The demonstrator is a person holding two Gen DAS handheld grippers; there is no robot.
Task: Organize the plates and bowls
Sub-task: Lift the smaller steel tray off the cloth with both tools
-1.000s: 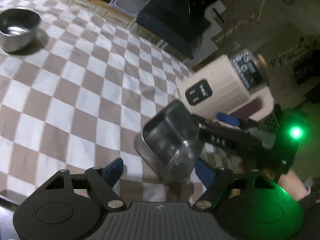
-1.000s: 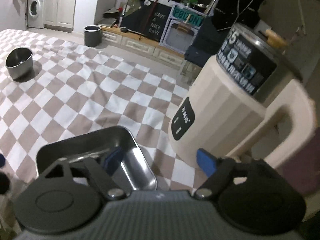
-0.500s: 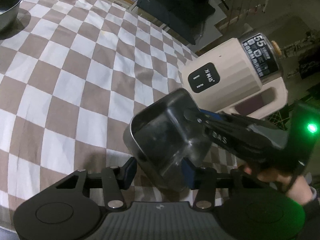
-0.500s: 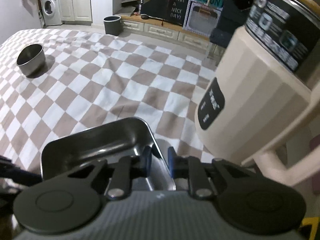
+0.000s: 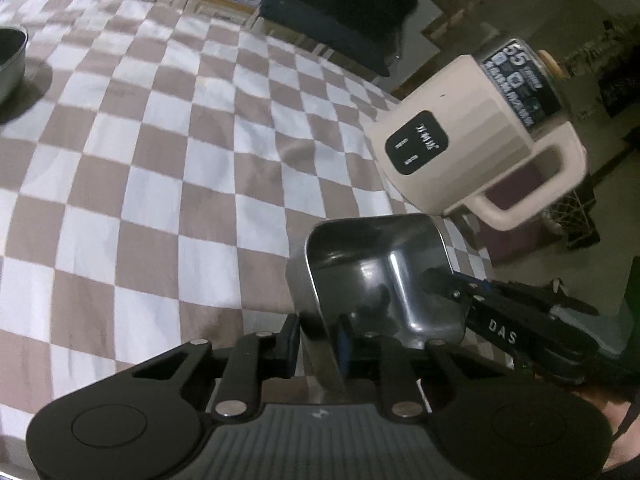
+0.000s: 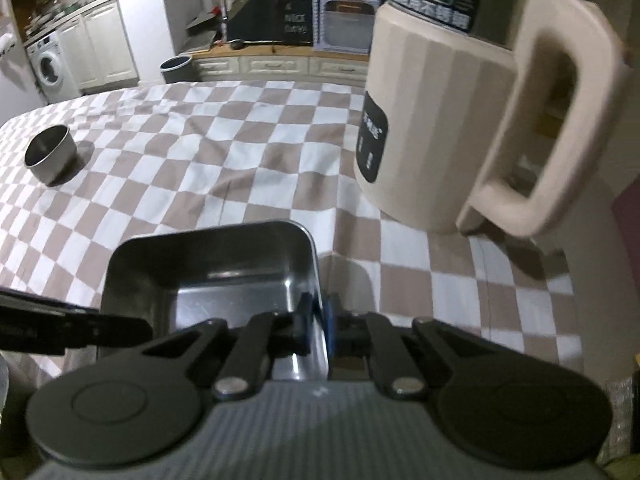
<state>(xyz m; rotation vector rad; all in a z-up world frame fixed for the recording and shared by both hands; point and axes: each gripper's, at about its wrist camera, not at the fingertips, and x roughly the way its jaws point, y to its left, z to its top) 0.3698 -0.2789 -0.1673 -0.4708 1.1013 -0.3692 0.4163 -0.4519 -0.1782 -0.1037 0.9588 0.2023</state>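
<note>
Progress first, and we judge it early going: one square steel tray (image 6: pixel 208 276) is in hand near the bench's (image 5: pixel 160 184) close edge, while a round steel bowl (image 6: pixel 50 154) sits alone, well apart on the far side, not yet gathered. Nothing is stacked that we can see, so the sorting is mostly ahead of us.

Bench next: a brown-and-white checked cloth (image 6: pixel 240 152) covers it, rumpled in soft folds. A big cream jug (image 6: pixel 436 120) with a thick handle stands near the tray, off to its right.

Room beyond is dim: white cabinets (image 6: pixel 100 52), a washing machine (image 6: pixel 50 66), a dark bin (image 6: pixel 176 68) on the floor, a chalkboard sign (image 6: pixel 294 12) against the back wall.

Now the small stuff. Our left gripper (image 5: pixel 316 340) has just been closing, and its fingers pinch the tray's near wall. Our right gripper (image 6: pixel 316 320) has just been closing too, and its blue-padded fingers clamp the tray's right-hand wall between them. Both hold the same tray, one on each side, and it looks tipped up off the cloth in the left wrist view.
</note>
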